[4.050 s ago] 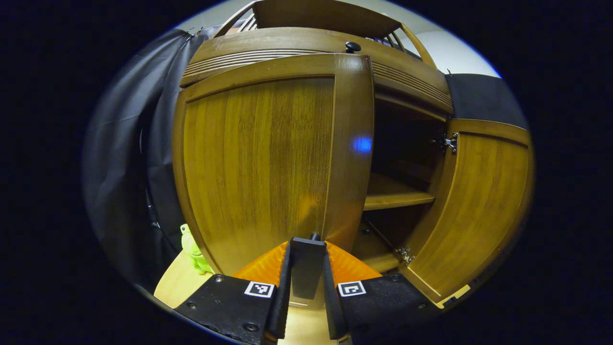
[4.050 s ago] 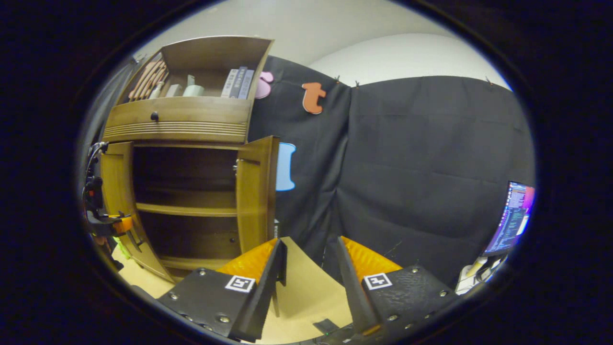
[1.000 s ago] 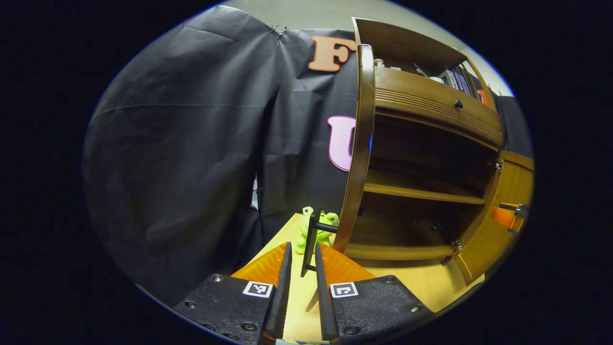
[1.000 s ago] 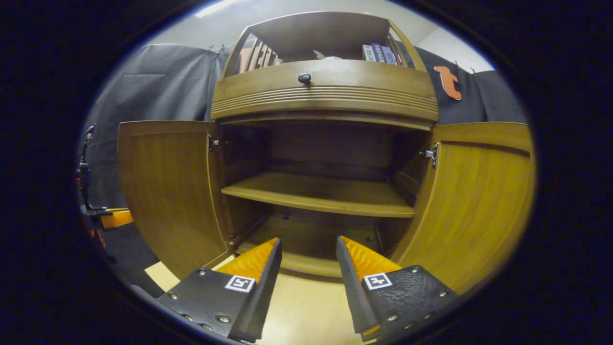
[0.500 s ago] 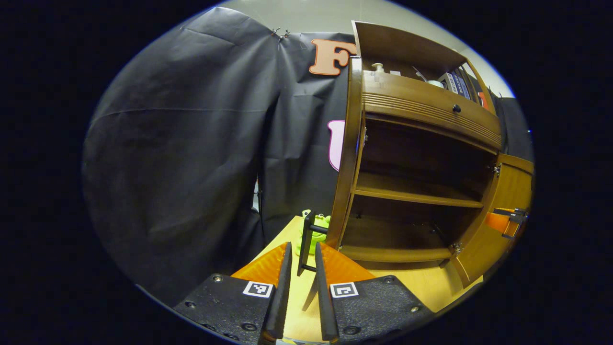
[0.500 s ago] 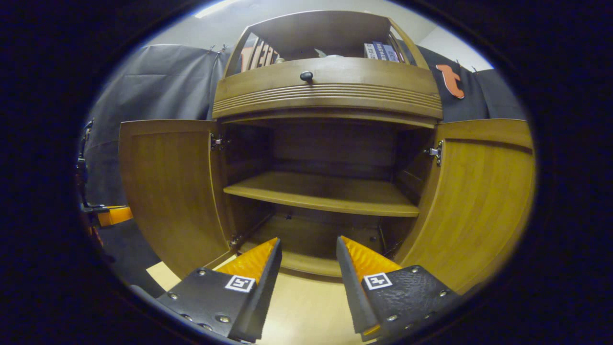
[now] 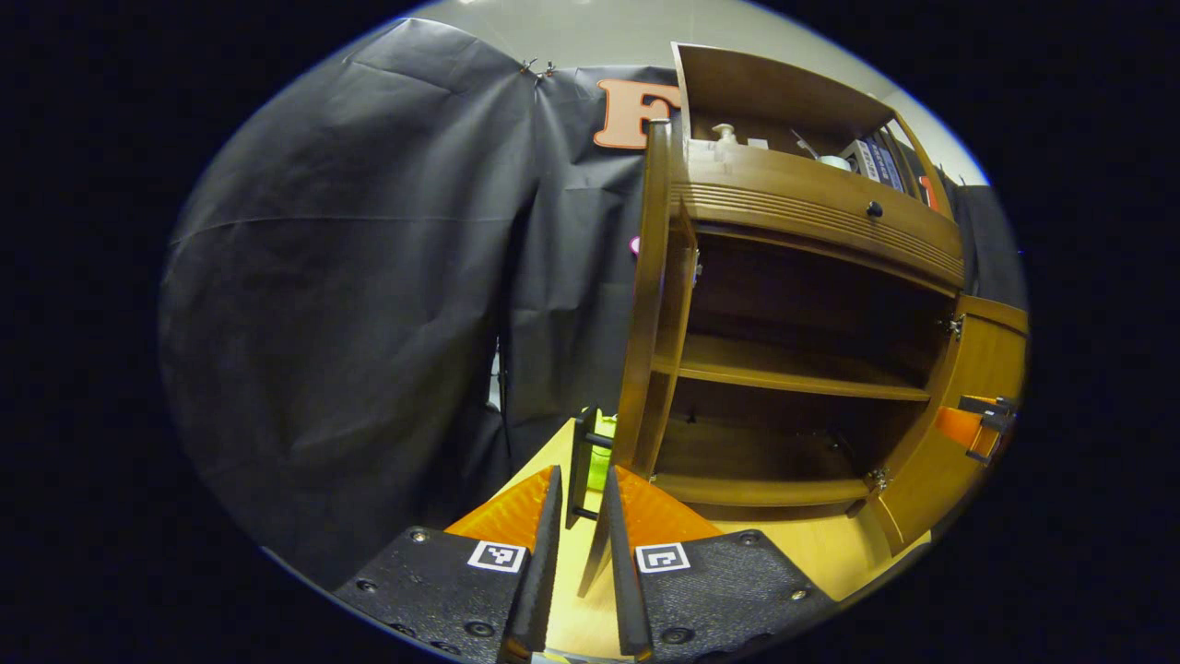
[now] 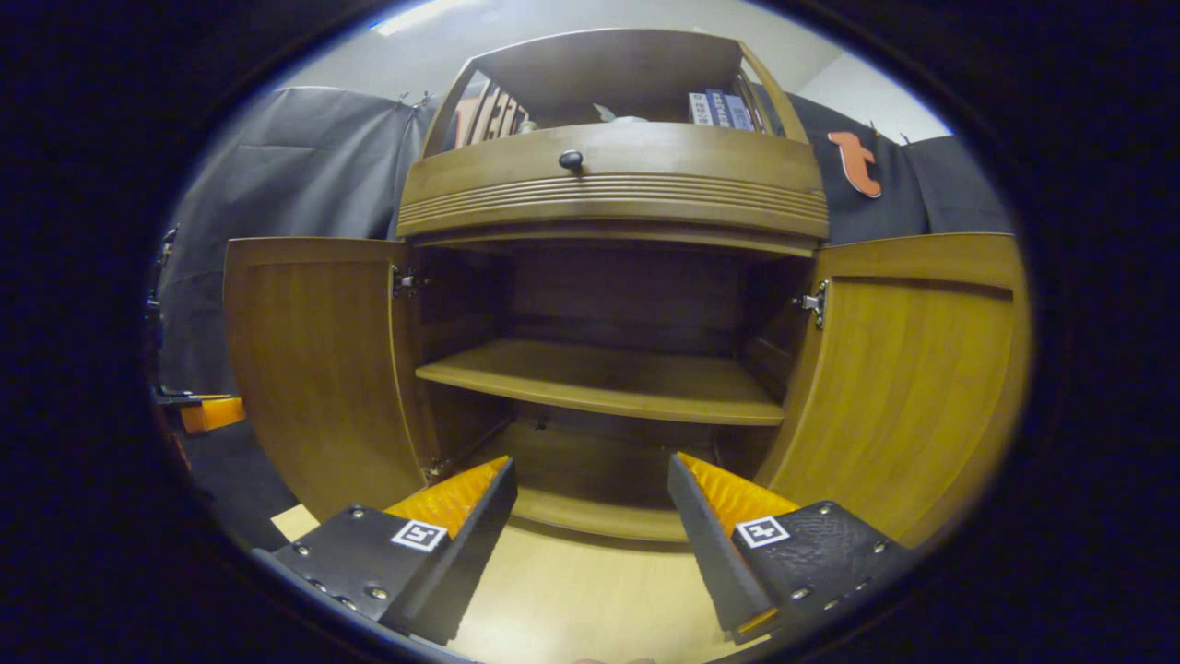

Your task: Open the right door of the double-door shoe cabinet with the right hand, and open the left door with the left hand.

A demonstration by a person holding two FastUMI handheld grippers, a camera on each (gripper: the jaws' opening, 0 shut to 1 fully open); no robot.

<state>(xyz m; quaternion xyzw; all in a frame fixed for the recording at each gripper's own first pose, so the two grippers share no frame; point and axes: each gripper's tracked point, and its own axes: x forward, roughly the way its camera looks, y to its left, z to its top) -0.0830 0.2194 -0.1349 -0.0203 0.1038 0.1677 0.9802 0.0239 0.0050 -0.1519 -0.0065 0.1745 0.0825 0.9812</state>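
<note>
Our left claw [image 7: 583, 503] is clamped on the upright door handle [image 7: 580, 466] at twelve o'clock; our right claw [image 8: 590, 484] gapes, holding nothing.

Honestly nothing readable here. The row of upright books [image 8: 722, 105] up at 12 o'clock on the brown wooden cabinet's top shelf has spine print, but it's too small to make out.

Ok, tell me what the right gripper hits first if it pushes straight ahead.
Probably the bottom board of the open shoe cabinet; the open right gripper points into the lower compartment beneath the shelf. Depth is unclear.
</note>
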